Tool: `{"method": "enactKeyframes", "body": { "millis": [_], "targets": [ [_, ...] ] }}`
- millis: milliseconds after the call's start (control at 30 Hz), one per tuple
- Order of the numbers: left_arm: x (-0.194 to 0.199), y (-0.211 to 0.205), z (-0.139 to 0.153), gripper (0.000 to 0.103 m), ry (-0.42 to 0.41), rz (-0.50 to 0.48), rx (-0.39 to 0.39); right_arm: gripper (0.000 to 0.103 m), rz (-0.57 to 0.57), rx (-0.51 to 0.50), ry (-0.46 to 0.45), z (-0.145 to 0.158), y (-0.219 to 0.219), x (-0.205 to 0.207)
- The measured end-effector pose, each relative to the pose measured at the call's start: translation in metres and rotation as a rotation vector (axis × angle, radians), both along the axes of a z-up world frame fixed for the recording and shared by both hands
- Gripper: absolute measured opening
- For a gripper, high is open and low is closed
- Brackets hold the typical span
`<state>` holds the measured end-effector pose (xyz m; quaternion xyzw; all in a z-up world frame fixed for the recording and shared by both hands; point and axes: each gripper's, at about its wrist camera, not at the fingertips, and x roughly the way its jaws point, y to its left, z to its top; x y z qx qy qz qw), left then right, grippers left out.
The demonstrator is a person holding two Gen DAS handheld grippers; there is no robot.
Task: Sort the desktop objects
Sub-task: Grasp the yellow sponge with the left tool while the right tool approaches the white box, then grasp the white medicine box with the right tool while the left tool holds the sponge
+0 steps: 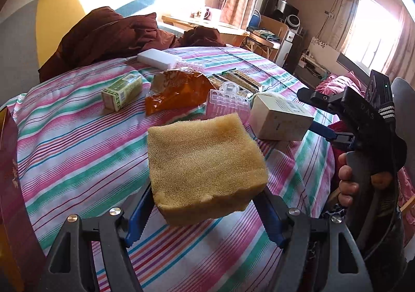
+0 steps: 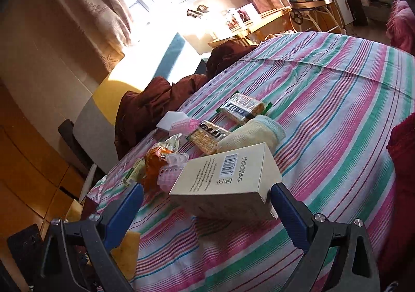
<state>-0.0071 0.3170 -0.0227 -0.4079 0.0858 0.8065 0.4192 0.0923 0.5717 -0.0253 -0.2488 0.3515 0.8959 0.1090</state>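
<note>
Sponge (image 1: pixel 205 164) sat clamped between the left gripper's (image 1: pixel 205 216) blue fingers, lifted over the striped cloth (image 1: pixel 77 141). Box (image 2: pixel 228 177) lay tilted between the right gripper's (image 2: pixel 205 206) wide-spread fingers, one finger touching its edge.

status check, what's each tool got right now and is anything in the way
Left tool shut on sponge, lifted. Right tool around the box, grip unclear. Snack packets and hair rollers crowd behind.

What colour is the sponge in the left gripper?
Yellowish tan. The sponge in the left gripper shows best in the left wrist view.
</note>
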Motion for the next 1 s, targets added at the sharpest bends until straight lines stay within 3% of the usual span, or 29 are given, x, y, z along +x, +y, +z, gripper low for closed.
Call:
{"method": "enactKeyframes", "body": {
  "millis": [233,300,467,633,800,1000],
  "targets": [
    [0.009,-0.031,-0.002,0.075,0.015,0.022,-0.021,0.101,0.246,-0.093,0.015,-0.001,-0.048,0.000],
    [0.011,-0.036,-0.005,0.075,0.015,0.025,-0.025,0.100,0.297,-0.034,0.010,0.005,-0.060,0.005],
    [0.011,-0.042,-0.014,0.076,0.003,0.028,-0.030,0.100,0.251,0.210,-0.020,0.028,-0.068,0.021],
    [0.010,-0.041,-0.017,0.078,0.001,0.020,-0.028,0.100,0.222,0.435,-0.125,0.034,-0.060,0.002],
    [0.008,-0.039,-0.023,0.081,-0.023,0.020,-0.047,0.096,0.306,0.507,-0.259,0.022,-0.048,-0.029],
    [0.005,-0.041,-0.026,0.082,-0.037,0.034,-0.041,0.095,0.353,0.515,-0.323,0.009,-0.039,-0.050]
  ]
}}
